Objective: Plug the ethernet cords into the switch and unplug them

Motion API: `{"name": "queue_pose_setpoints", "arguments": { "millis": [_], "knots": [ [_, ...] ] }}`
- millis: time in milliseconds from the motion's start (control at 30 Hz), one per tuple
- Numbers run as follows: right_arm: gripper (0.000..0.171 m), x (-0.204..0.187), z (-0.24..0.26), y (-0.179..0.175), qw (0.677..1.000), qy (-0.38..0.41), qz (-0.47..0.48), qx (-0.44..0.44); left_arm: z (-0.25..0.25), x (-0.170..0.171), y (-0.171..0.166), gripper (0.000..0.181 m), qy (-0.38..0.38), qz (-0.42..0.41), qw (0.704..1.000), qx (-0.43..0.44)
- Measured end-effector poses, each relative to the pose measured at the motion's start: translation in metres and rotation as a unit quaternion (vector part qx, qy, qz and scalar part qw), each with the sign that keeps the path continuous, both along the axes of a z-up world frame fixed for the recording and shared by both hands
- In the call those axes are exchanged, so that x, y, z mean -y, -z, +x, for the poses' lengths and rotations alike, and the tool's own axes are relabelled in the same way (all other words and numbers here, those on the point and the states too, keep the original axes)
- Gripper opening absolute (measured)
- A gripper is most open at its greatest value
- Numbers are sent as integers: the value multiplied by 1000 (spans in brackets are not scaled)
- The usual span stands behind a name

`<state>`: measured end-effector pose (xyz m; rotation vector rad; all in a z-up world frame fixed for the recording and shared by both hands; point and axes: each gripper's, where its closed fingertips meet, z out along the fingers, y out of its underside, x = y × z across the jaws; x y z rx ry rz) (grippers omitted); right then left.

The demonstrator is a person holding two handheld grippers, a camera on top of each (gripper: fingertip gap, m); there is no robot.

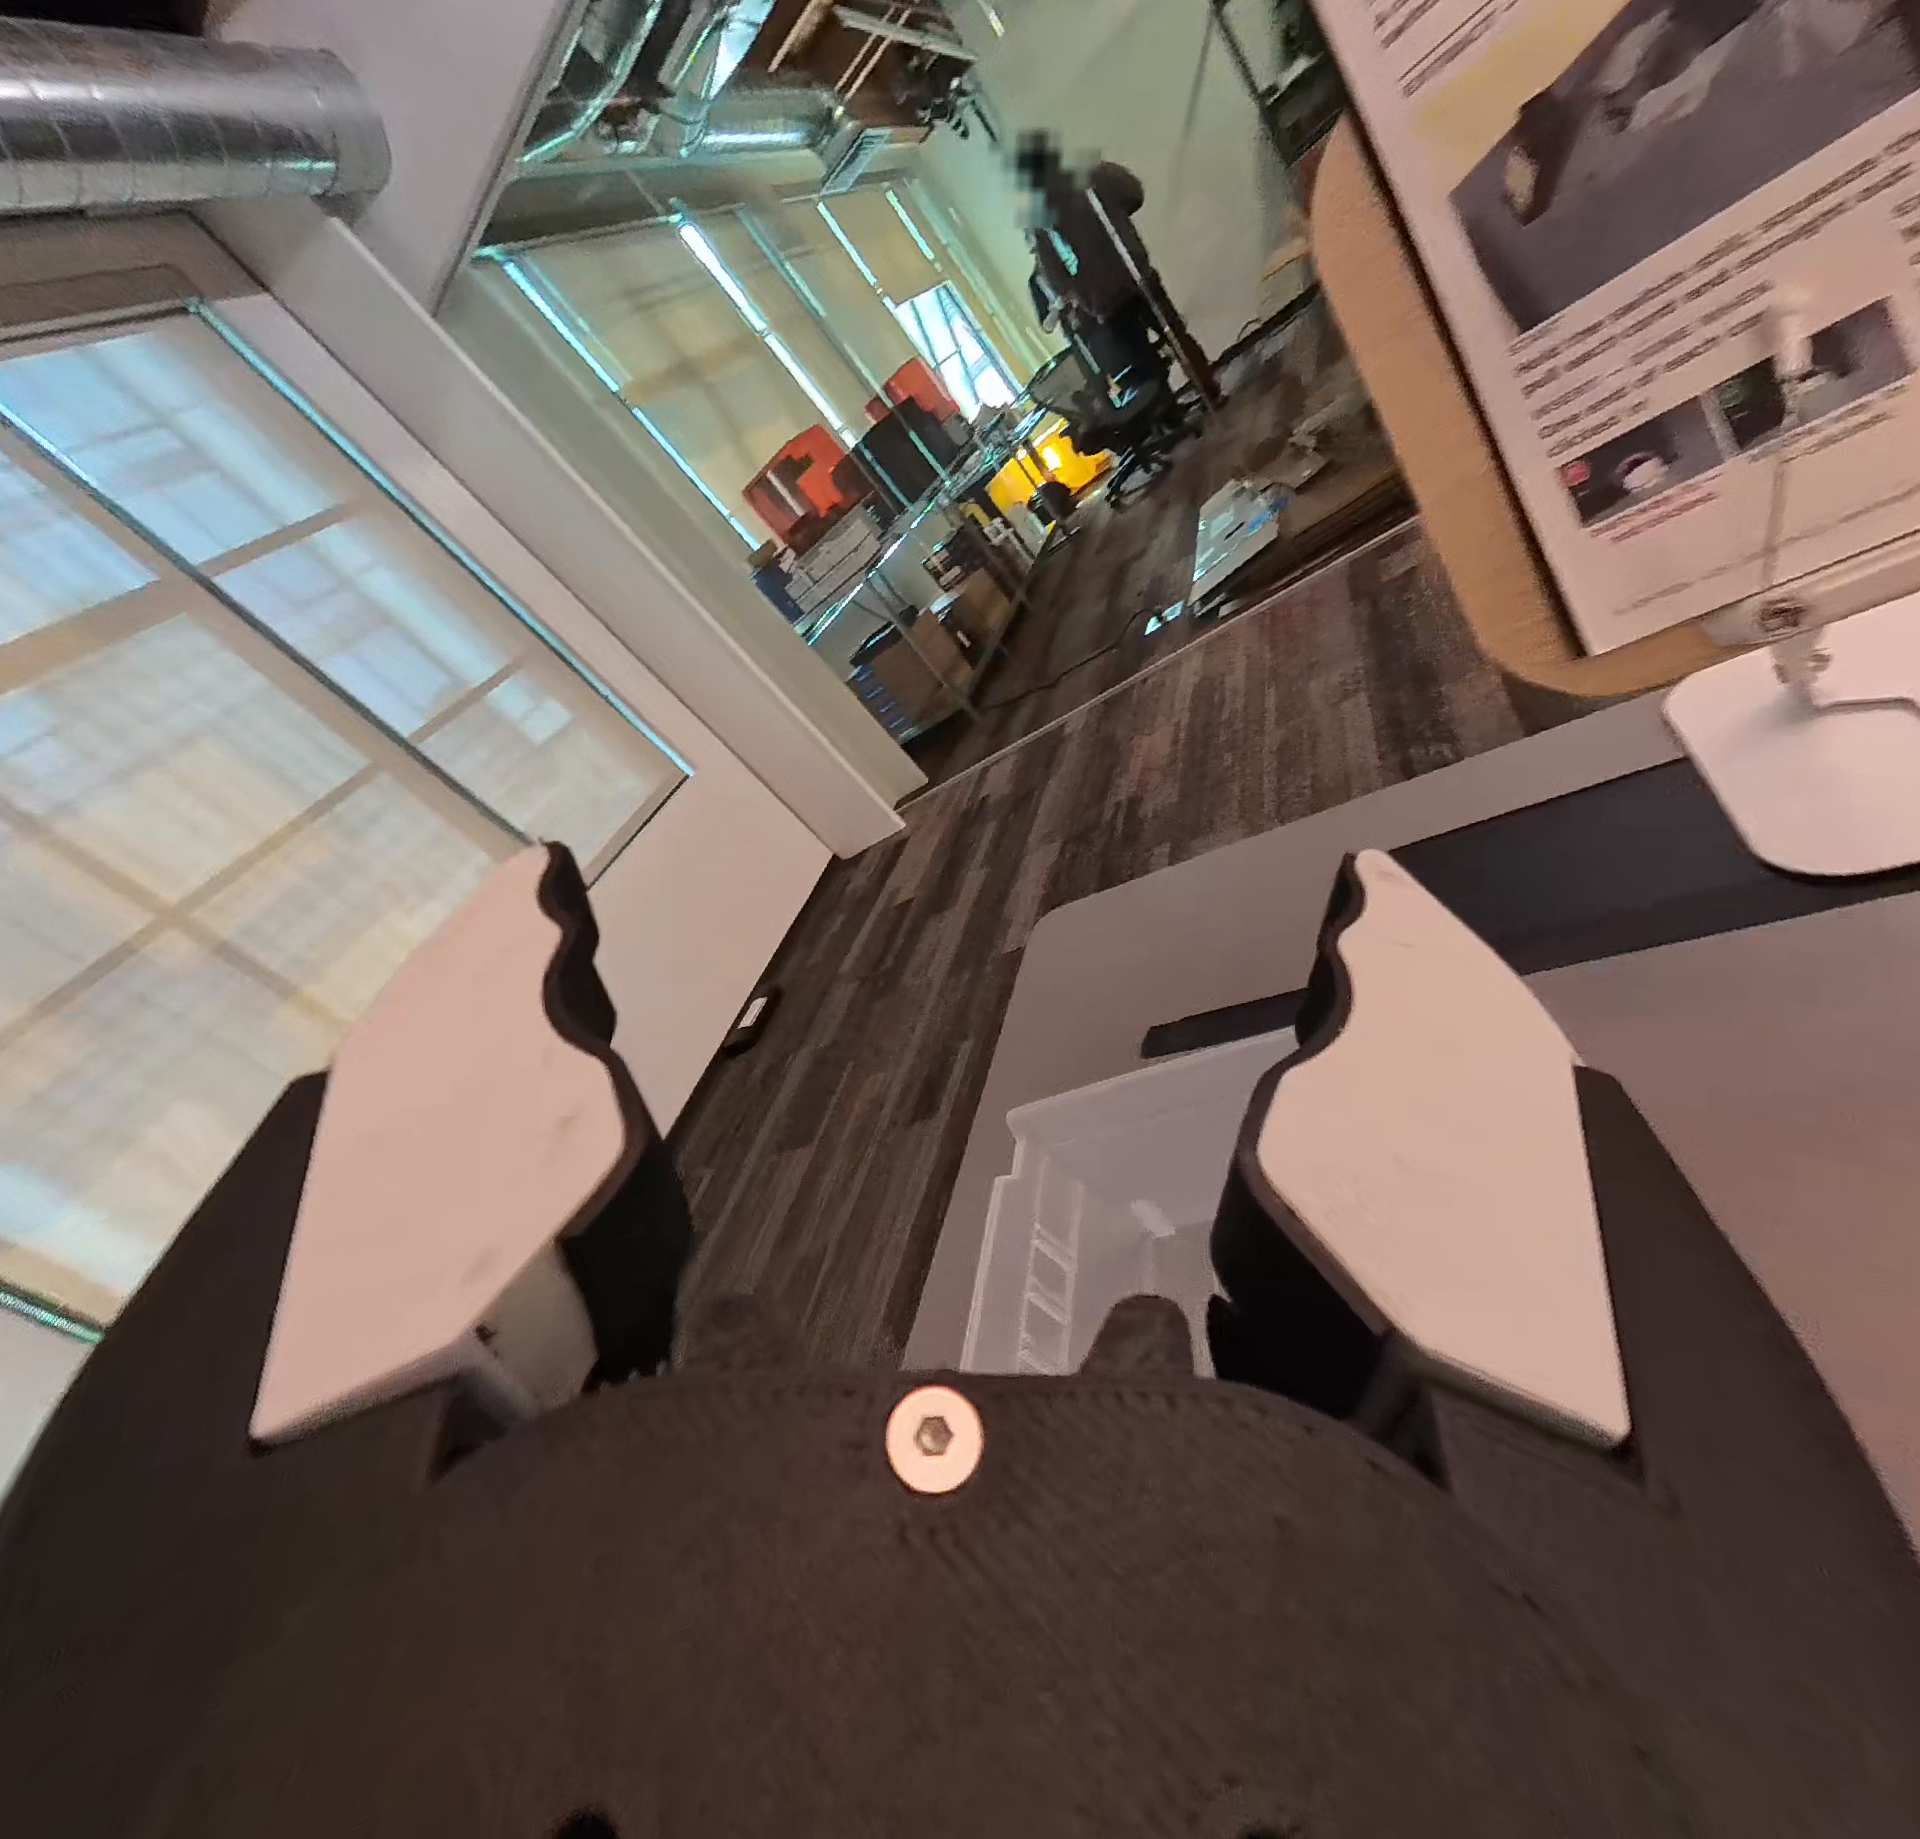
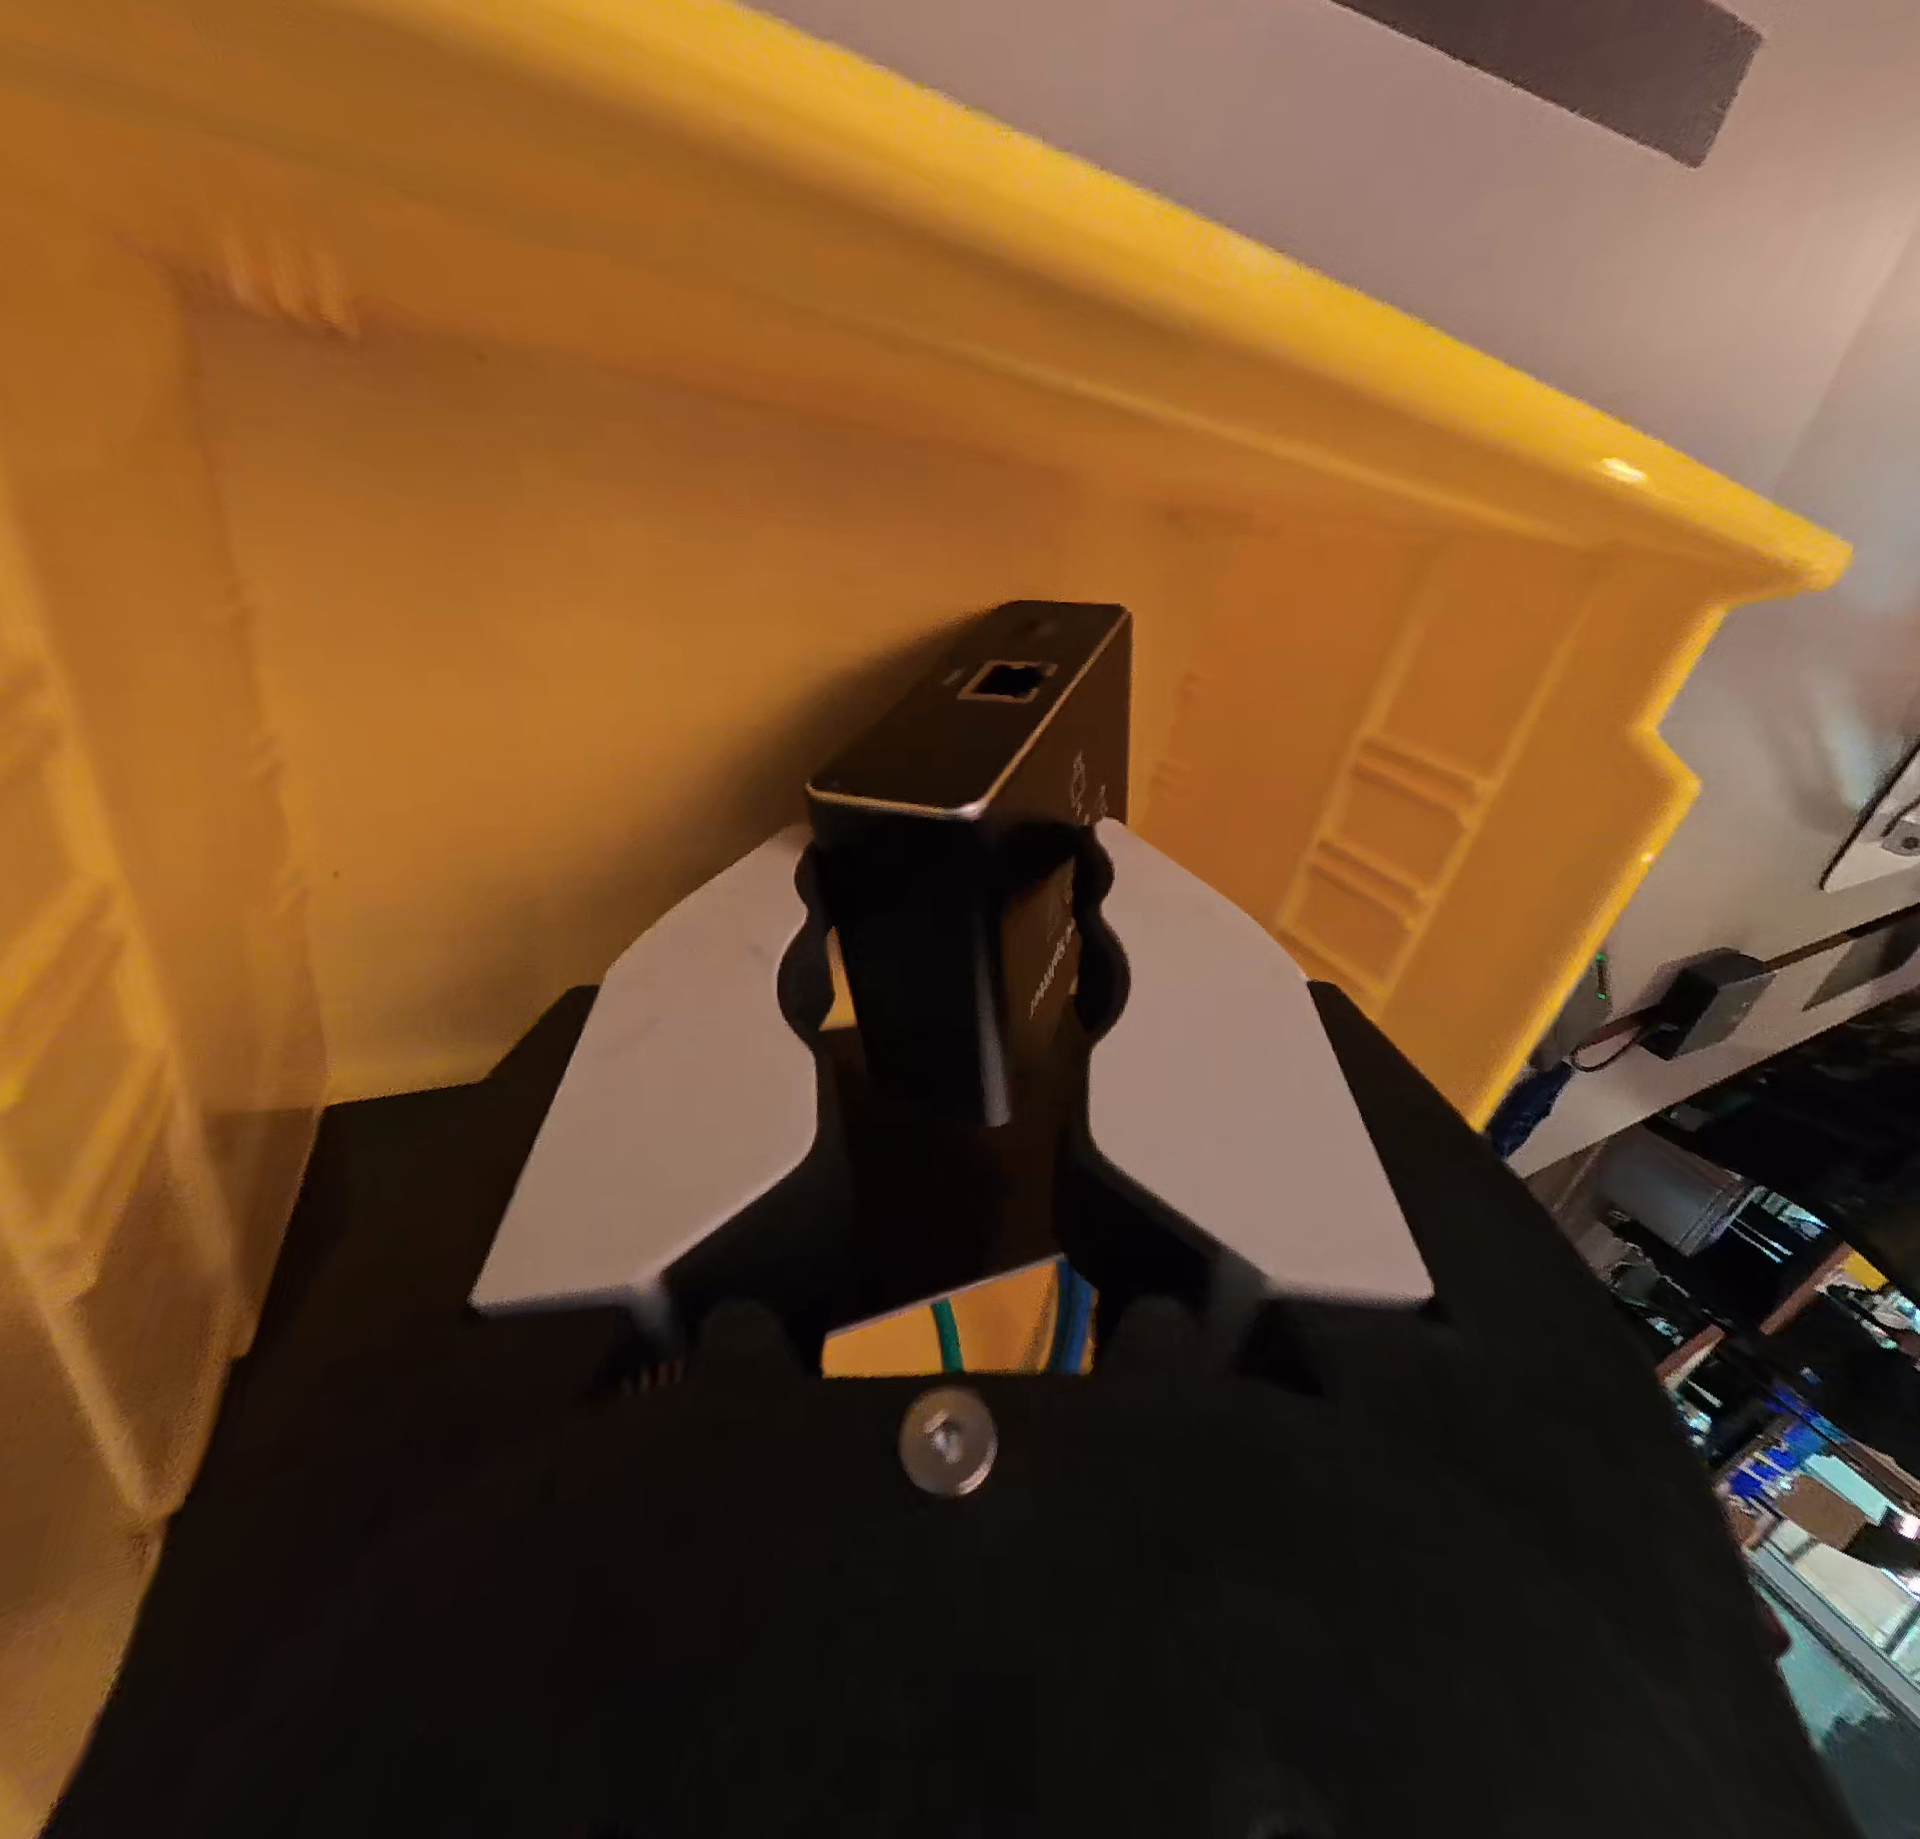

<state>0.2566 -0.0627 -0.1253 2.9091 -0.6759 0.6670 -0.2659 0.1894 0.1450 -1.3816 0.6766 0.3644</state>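
Gripping one black switch (image 2: 977,813) between its two white fingers (image 2: 675,1062), the right gripper (image 2: 951,854) is seen inside a yellow bin (image 2: 623,459); the jaws are narrowed onto the sides of the box. The switch stands up out of the fingers, and one port is counted on its upper end face. Behind it the bin wall is very near, so little free room is left in front, while the rim of the bin runs above and ends at a corner on the right. Two cords, one green (image 2: 951,1332) and one blue (image 2: 1075,1322), are visible low between the fingers. The left gripper (image 1: 956,885) is held with its jaws wide apart and nothing between them. It is tilted over the edge of a white table (image 1: 1714,1062), above one clear bin (image 1: 1039,1239), with open floor (image 1: 883,1010) ahead. One white stand base (image 1: 1818,781) rests on the table at the right.
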Motion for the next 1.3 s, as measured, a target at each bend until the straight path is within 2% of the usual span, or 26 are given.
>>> {"name": "queue_pose_setpoints", "arguments": {
  "millis": [200,333,500,600,700,767,867,967,1033,1167,1300],
  "knots": [
    [61,-15,-33,15,991,19,62,-116,-40,-38,20,133,-54,-51,997,11],
    [64,-23,-35,4,989,-4,96,-110,-79,-57,30,133,-90,-83,992,38],
    [71,-35,-38,-42,979,-58,183,-62,-133,-70,36,132,-130,-117,979,101],
    [78,-38,-45,-78,959,-93,267,-20,-158,-70,34,131,-154,-115,974,117],
    [83,-33,-45,-119,929,-121,343,61,-169,-66,34,133,-178,-117,972,98],
    [83,-27,-44,-148,901,-140,391,125,-157,-64,28,135,-165,-102,978,75],
    [88,-13,-44,-183,863,-162,433,206,-113,-61,28,138,-112,-86,990,19],
    [91,-3,-46,-202,832,-198,448,261,-70,-61,36,143,-92,-69,991,-65],
    [93,0,-44,-207,820,-216,442,292,-38,-57,38,143,-73,-37,990,-115],
    [96,-7,-46,-195,812,-264,431,292,33,-32,42,140,-2,34,982,-183],
    [100,-18,-57,-192,800,-306,421,298,84,-4,54,139,49,68,973,-217]
  ]
}}
